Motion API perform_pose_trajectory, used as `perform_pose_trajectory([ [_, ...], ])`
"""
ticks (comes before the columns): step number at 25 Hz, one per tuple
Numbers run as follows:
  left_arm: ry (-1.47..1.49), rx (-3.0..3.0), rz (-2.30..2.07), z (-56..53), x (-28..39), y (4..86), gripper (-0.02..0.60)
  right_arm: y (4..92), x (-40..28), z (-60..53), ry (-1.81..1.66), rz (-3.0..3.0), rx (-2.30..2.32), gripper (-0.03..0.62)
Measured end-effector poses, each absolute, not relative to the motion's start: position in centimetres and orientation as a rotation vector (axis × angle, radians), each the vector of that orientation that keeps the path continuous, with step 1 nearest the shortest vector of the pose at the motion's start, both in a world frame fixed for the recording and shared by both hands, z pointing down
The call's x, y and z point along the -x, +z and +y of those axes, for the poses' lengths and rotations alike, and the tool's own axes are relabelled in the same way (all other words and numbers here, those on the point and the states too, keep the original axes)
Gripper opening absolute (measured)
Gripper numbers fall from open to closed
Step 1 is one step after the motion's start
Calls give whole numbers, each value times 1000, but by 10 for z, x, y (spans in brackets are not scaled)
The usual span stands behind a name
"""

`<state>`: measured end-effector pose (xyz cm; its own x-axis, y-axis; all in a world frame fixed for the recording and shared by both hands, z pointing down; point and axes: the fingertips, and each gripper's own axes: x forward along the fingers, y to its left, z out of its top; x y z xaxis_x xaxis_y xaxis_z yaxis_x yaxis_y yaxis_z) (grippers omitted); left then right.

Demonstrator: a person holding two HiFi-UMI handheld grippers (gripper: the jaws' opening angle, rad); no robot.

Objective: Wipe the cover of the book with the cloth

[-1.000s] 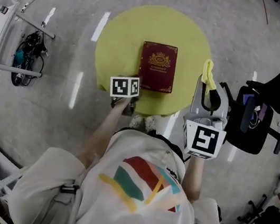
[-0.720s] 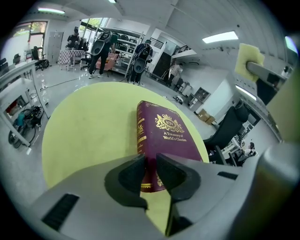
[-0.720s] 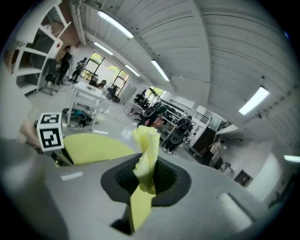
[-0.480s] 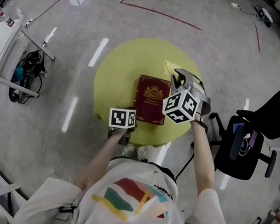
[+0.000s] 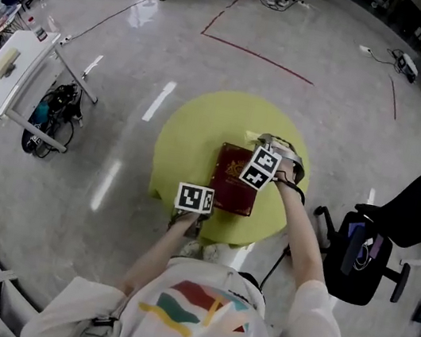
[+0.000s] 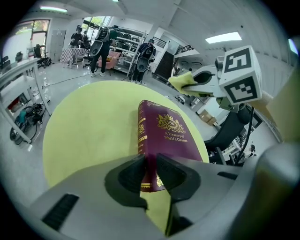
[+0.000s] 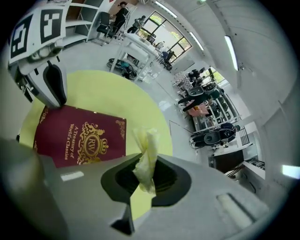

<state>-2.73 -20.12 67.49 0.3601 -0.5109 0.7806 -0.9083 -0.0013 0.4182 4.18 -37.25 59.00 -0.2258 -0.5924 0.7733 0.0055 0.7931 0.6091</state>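
Note:
A maroon book (image 5: 232, 182) with gold print lies flat on the round yellow table (image 5: 189, 132). My left gripper (image 5: 207, 195) is shut on the book's near-left corner; in the left gripper view its jaws (image 6: 151, 165) clamp the edge of the book (image 6: 171, 136) by the spine. My right gripper (image 5: 262, 143) hovers by the book's far right corner, shut on a small pale-yellow cloth (image 5: 249, 136). In the right gripper view the cloth (image 7: 146, 152) sticks out from between the jaws (image 7: 146, 177), just beyond the book (image 7: 82, 136). The cloth (image 6: 183, 80) is off the cover.
A black office chair (image 5: 380, 234) stands right of the table. A white stand (image 5: 15, 65) with dark gear beneath is on the left. Red tape lines (image 5: 259, 55) mark the grey floor beyond; people stand far off.
My right gripper, cloth in it, swung from beside the table's right edge in over the table and down to the book's far right corner. The left gripper stayed on the book.

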Motion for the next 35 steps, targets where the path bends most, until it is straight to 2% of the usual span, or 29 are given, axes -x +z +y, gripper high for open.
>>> perform_pose_trajectory([
  [12, 516, -1647, -1293, -204, 30, 673, 80, 653, -62, -360, -486, -1648, -389, 28],
  [35, 508, -1651, -1304, -204, 28, 672, 80, 671, -61, -326, -494, -1596, -287, 28],
])
